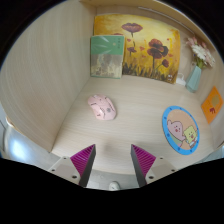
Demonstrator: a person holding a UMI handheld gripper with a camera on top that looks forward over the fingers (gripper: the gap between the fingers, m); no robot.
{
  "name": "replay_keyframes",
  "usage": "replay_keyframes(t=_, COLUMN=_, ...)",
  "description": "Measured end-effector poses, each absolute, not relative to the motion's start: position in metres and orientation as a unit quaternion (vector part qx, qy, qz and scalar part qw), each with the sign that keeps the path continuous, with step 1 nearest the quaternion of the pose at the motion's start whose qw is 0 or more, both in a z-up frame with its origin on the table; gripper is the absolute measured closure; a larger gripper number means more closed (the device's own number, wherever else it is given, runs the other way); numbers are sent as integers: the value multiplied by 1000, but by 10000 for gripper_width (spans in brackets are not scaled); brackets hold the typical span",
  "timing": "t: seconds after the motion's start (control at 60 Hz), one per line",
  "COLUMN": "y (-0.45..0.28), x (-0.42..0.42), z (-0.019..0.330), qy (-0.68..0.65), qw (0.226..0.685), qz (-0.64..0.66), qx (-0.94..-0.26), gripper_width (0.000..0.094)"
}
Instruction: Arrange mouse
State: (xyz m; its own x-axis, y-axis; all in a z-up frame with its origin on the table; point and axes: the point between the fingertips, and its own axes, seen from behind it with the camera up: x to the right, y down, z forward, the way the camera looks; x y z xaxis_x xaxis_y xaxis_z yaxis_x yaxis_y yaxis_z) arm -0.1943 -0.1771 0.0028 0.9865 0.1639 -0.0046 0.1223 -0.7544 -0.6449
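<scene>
We're hovering on the approach, the gripper (112,165) spread apart and holding nothing, with the pink mouse (101,107) sitting mid-table well beyond the fingers. Next we'd push forward and down to straddle it, probably bound for the round mouse pad (181,127) near the table's right edge. Paintings (135,48) and a vase (196,72) line the far edge, and nothing blocks our path.

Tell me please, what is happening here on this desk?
A person holds a hand-held claw above a light wooden desk. Its fingers are open and hold nothing. A pink mouse lies on the desk beyond the fingers, untouched. To its right is a round blue mouse pad with a cartoon figure; the mouse is not on it. Flower paintings lean against the wall at the back, beside a vase with flowers.
</scene>
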Motion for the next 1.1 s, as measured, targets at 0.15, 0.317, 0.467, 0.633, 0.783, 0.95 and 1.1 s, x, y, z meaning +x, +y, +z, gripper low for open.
replay_keyframes(t=0.15, y=-125, x=-224, z=-7, qy=-88, qw=339, qz=22, qx=-936, gripper_width=245)
replay_keyframes(t=0.317, y=-70, x=-246, z=-13, qy=-81, qw=339, qz=24, qx=-937, gripper_width=240)
replay_keyframes(t=0.467, y=-30, x=-245, z=-17, qy=-60, qw=333, qz=16, qx=-941, gripper_width=228)
replay_keyframes(t=0.633, y=5, x=-236, z=-17, qy=-25, qw=339, qz=10, qx=-940, gripper_width=226)
replay_keyframes(t=0.783, y=31, x=-223, z=-17, qy=10, qw=344, qz=5, qx=-939, gripper_width=225)
replay_keyframes(t=0.95, y=41, x=-213, z=-16, qy=16, qw=346, qz=1, qx=-938, gripper_width=293)
replay_keyframes(t=1.1, y=42, x=-211, z=-17, qy=15, qw=348, qz=6, qx=-937, gripper_width=416)
